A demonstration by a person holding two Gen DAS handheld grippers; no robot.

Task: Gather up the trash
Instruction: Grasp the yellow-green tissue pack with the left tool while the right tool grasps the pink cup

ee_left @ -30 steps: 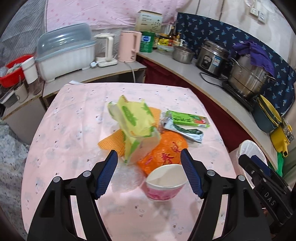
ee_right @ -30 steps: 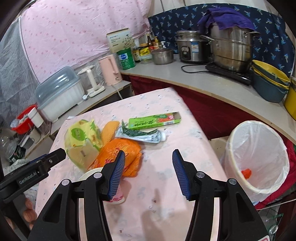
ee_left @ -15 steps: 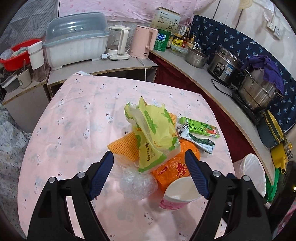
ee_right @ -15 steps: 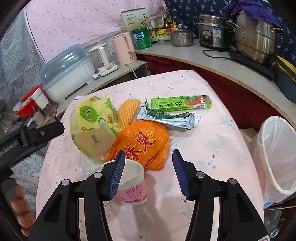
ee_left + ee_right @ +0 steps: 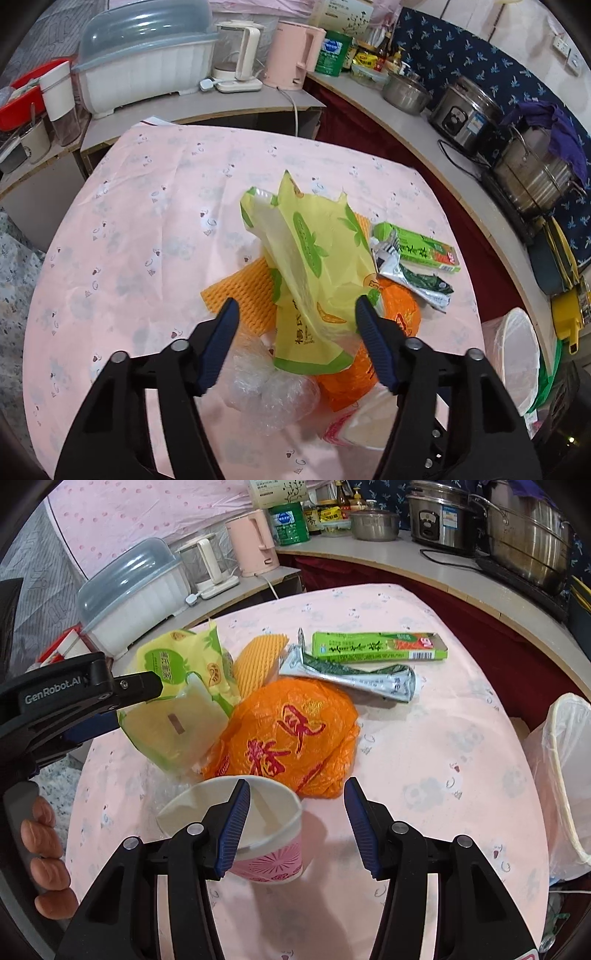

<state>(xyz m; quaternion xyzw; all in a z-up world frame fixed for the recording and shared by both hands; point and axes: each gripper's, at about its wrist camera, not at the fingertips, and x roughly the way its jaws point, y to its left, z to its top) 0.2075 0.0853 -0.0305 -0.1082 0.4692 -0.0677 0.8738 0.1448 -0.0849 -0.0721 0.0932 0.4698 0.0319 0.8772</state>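
A heap of trash lies on the pink table (image 5: 147, 240). It holds a yellow-green bag (image 5: 314, 258), an orange plastic bag (image 5: 291, 734), a green box (image 5: 376, 646), a silver-green wrapper (image 5: 362, 675), an orange foam net (image 5: 258, 661), clear plastic wrap (image 5: 273, 391) and a pink paper cup (image 5: 258, 849). My left gripper (image 5: 295, 314) straddles the yellow-green bag's lower part with its jaws closing; the left pad still stands off it. My right gripper (image 5: 295, 790) is open above the cup, its left finger over the cup's mouth.
A white-lined bin (image 5: 565, 775) stands off the table's right edge. Behind the table runs a counter with a dish-rack box (image 5: 147, 62), a pink kettle (image 5: 295, 55), a rice cooker (image 5: 465, 114) and steel pots (image 5: 524, 535). A hand (image 5: 44, 856) holds the left gripper's handle.
My left gripper moved forward and down over the yellow-green bag and its jaws narrowed. My right gripper sank toward the cup, which now sits under its left finger.
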